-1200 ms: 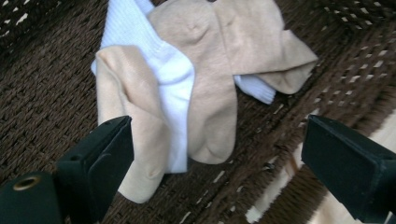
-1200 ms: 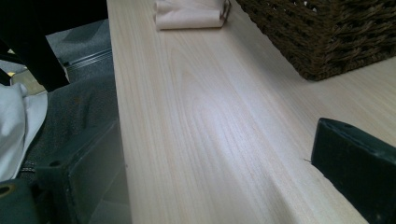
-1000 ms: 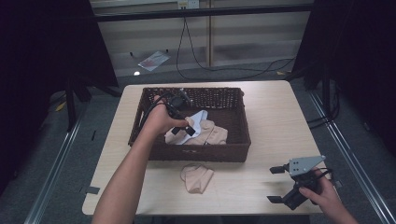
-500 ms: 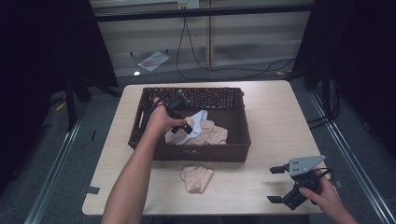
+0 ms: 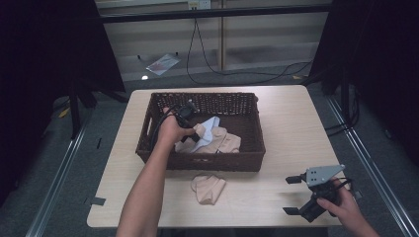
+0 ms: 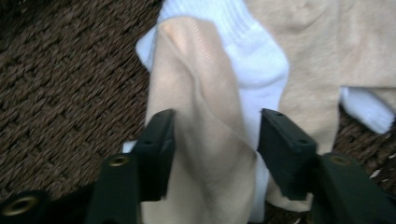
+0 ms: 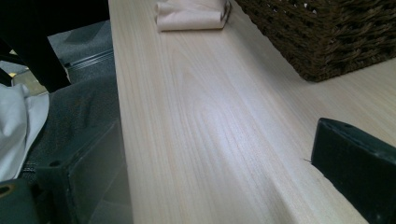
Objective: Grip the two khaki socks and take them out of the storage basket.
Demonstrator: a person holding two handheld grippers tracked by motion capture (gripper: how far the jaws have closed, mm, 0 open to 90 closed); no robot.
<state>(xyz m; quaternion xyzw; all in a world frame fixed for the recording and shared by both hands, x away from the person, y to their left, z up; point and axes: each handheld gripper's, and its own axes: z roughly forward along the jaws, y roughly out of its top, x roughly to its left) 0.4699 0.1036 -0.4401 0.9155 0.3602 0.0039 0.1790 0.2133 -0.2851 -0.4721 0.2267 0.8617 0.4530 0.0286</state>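
Observation:
A dark wicker basket (image 5: 207, 95) holds a heap of beige socks (image 5: 225, 142) and a white sock (image 5: 210, 123). My left gripper (image 5: 190, 118) is inside the basket at its left. In the left gripper view it (image 6: 215, 140) is shut on a beige sock (image 6: 205, 107), which tents up between the jaws over the white sock (image 6: 261, 60). A folded beige sock (image 5: 207, 187) lies on the table in front of the basket. My right gripper (image 5: 288, 195) rests open at the table's near right corner, nothing between its jaws (image 7: 215, 177).
The light wooden table (image 5: 291, 128) has bare room right of the basket. The right gripper view looks along the table's near edge to the folded sock (image 7: 189, 16) and the basket's corner (image 7: 327, 37). Grey floor and cables surround the table.
The left hand has shifted slightly inside the basket, and beige sock fabric now stands raised at its jaws. The right gripper has not moved.

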